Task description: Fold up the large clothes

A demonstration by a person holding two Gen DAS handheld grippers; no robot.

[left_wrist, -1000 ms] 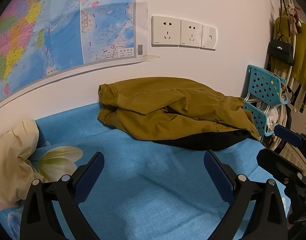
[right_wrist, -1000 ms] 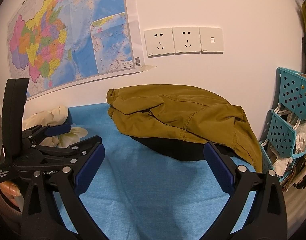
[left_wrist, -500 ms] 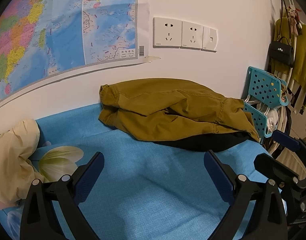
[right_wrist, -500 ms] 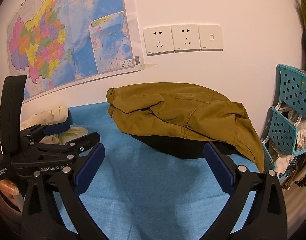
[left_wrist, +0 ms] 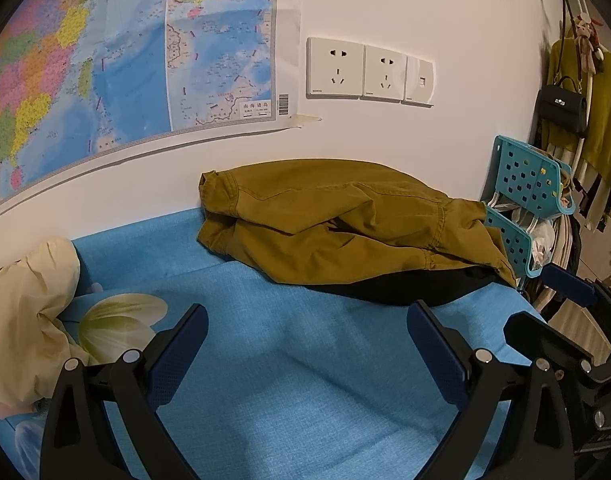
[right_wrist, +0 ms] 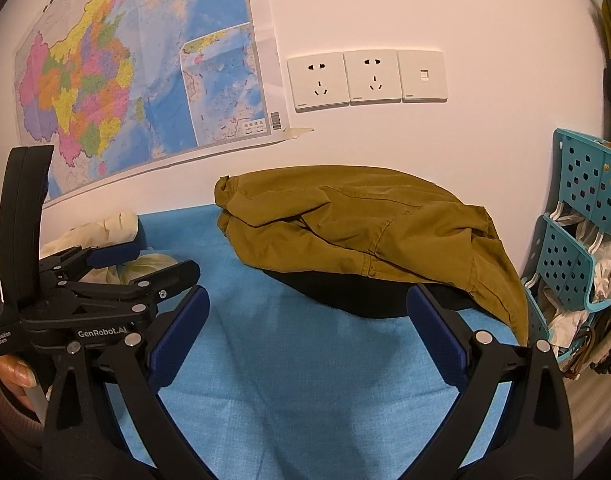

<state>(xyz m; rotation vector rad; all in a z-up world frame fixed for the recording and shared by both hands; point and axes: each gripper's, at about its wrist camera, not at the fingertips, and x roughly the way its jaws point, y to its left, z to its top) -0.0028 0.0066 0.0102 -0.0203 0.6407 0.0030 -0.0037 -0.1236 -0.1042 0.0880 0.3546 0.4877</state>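
Observation:
An olive-brown jacket [left_wrist: 345, 224] with a black lining lies crumpled against the wall at the back of the blue bed sheet [left_wrist: 289, 380]; it also shows in the right wrist view [right_wrist: 365, 232]. My left gripper [left_wrist: 305, 344] is open and empty, hovering over the sheet in front of the jacket. My right gripper [right_wrist: 305, 328] is open and empty, also short of the jacket. The left gripper shows at the left of the right wrist view [right_wrist: 117, 264], the right gripper at the right edge of the left wrist view [left_wrist: 565, 320].
A cream garment [left_wrist: 21, 312] lies on a flower-print pillow [left_wrist: 117, 320] at the left. A teal plastic rack [left_wrist: 533, 200] with bags stands at the bed's right end. A map [left_wrist: 105, 72] and wall sockets [left_wrist: 369, 70] are on the wall. Clothes and a black bag [left_wrist: 561, 108] hang at far right.
Both grippers have drifted slightly; the view of the jacket has shifted a little. Both stay open and empty.

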